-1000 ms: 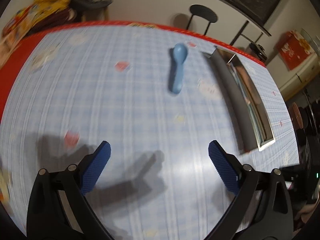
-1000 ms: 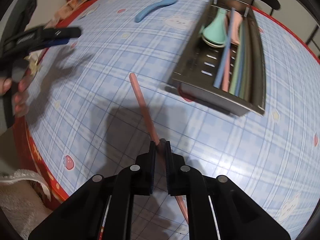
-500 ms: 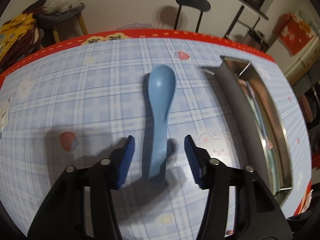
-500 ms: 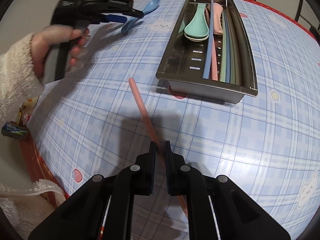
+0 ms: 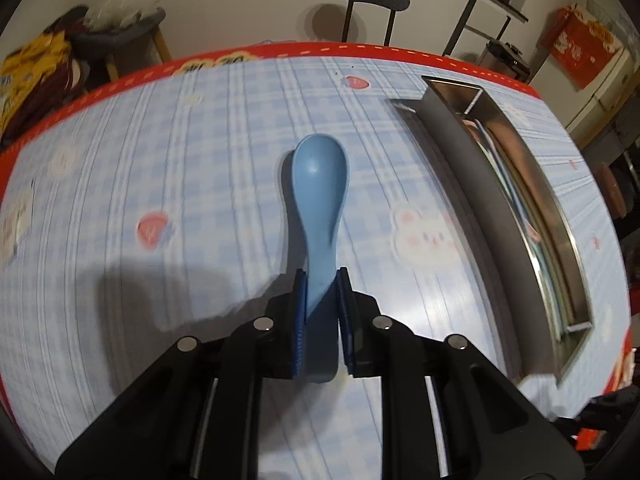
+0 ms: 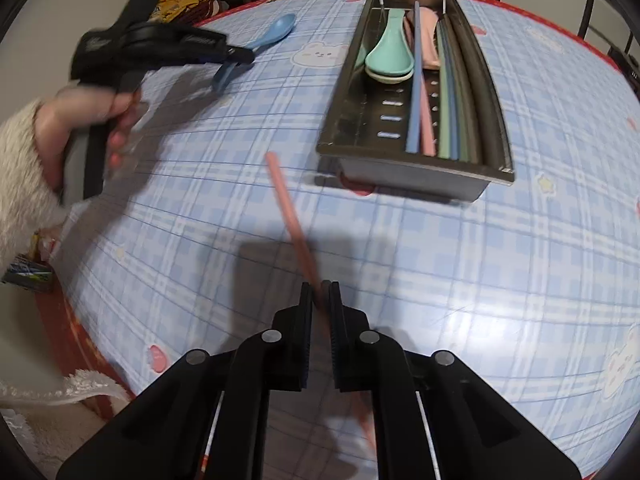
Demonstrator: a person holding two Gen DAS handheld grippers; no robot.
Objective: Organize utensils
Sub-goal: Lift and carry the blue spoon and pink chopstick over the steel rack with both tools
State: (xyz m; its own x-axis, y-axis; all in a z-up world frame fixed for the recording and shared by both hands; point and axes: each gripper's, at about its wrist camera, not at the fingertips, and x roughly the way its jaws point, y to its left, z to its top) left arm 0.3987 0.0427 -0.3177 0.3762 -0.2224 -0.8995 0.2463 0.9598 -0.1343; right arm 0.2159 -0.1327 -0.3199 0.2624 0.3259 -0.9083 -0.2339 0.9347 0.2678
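The left gripper (image 5: 322, 280) has just been closing and now pinches the blue spoon (image 5: 320, 196) by its handle, bowl pointing ahead. The right gripper (image 6: 321, 294) clamps a pink chopstick (image 6: 292, 216). The tray (image 6: 404, 168) sits ahead-right; lift each level, lowering lengthwise alongside its contents.

Both wrist views steep, close over table (image 5: 168, 152); share tray (image 6: 404, 168).

Right claw (image 6: 321, 294) grips pink chopstick (image 6: 290, 216)
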